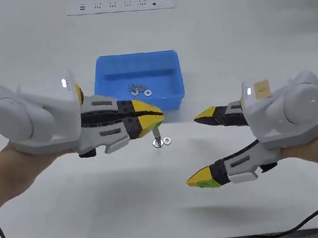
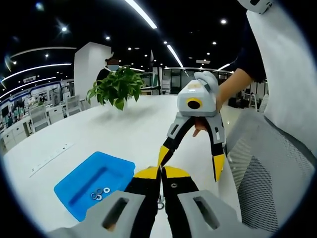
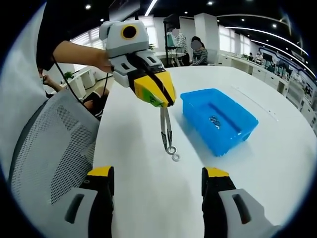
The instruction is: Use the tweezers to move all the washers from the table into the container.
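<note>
The step in hand is a pick-up. The left gripper [image 1: 157, 114] has its jaws pressed together on the upper end of the tweezers [image 1: 157, 135], which hang from its tips down to the bench [image 1: 100, 205]. Two loose washers [image 1: 162, 142] lie side by side on the bench directly below those tips. In the right gripper view the tweezers' points meet the nearer washer [image 3: 171, 149], and the other lies just past it. Whether the points have pinched that washer or only rest on it is too small to tell. It looks to be flat on the bench rather than lifted.

The right gripper [image 1: 201, 147] hangs off to the side of the left one, jaws spread wide and holding nothing. Its upper tip points toward the tweezers without touching them.

The blue container [image 1: 168, 102] sits just beyond the left gripper's tips, near the loose washers, with a cluster of washers [image 1: 140, 90] already on its floor. By that, the task looks partly done, with these two left in sight.

The next move calls for a sure pinch on one thin ring, probably across its edge or through its hole. Then comes a small lift, a short carry forward over the container's near wall, and a release. A flat washer could easily slip from fine points, so the grip is best checked as it rises.
</note>
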`<state>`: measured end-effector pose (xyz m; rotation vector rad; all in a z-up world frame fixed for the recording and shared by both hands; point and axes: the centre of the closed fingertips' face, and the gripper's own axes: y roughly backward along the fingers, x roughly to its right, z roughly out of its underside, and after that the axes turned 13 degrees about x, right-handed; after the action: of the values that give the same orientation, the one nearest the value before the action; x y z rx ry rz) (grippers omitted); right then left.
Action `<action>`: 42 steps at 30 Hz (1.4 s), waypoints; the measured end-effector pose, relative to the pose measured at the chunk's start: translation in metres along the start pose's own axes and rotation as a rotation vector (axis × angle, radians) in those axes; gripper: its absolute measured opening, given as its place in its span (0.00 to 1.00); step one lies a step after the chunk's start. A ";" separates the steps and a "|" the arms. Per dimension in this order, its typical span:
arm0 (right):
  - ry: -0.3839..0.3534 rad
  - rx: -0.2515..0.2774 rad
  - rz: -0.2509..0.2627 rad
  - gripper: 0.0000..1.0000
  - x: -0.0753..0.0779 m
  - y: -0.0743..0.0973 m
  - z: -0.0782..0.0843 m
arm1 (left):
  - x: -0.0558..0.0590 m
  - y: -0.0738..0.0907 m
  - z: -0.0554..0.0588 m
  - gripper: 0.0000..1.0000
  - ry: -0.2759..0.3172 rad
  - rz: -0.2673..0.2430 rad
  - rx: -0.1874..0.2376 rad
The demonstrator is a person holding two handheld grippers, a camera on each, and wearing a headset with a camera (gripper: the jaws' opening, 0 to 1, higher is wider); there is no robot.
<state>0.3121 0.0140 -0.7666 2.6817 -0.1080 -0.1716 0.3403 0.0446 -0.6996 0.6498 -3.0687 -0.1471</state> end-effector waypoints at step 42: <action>0.142 -0.034 -0.176 0.17 0.012 -0.066 -0.025 | 0.003 0.007 0.011 0.05 -0.031 0.071 -0.185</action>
<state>0.3307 0.0823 -0.7749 2.6580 0.1736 -0.0361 0.3344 0.0510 -0.7095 0.5330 -3.0519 -0.4375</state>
